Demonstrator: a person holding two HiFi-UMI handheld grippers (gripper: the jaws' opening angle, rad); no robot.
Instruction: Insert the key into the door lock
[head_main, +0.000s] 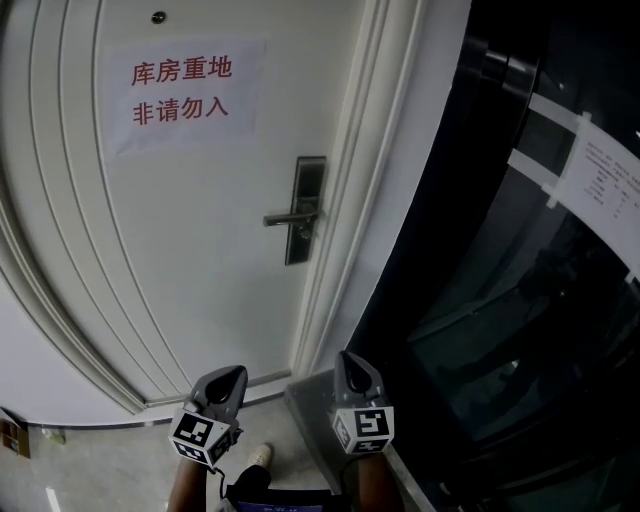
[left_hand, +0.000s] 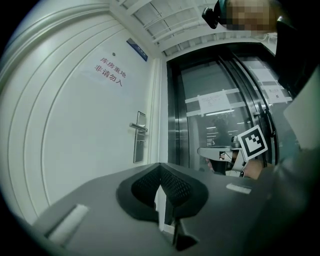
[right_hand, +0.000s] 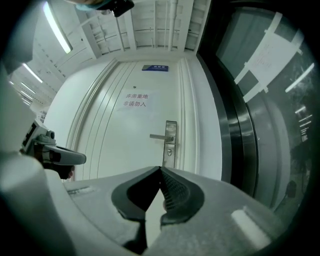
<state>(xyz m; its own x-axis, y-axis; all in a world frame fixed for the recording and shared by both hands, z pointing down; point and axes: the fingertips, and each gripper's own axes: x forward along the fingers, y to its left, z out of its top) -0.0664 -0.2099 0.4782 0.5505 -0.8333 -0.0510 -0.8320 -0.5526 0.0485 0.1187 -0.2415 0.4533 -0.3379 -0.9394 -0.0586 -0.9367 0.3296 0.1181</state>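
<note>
The white door (head_main: 180, 250) carries a dark metal lock plate (head_main: 305, 210) with a lever handle (head_main: 288, 217) pointing left. In the right gripper view the plate (right_hand: 170, 142) lies straight ahead, a small keyhole (right_hand: 169, 151) under the lever. My left gripper (head_main: 232, 372) and right gripper (head_main: 345, 358) are held low, well short of the door, both pointing at it. The left gripper (left_hand: 160, 166) has its tips together; the right gripper (right_hand: 160, 168) is shut too. No key shows in any view. The lock plate (left_hand: 140, 137) sits left of centre in the left gripper view.
A dark glass wall (head_main: 520, 280) with taped paper notices (head_main: 600, 180) runs along the right, past the white door frame (head_main: 345, 200). A paper sign with red characters (head_main: 182, 95) hangs on the door. A shoe (head_main: 258, 455) stands on the floor below.
</note>
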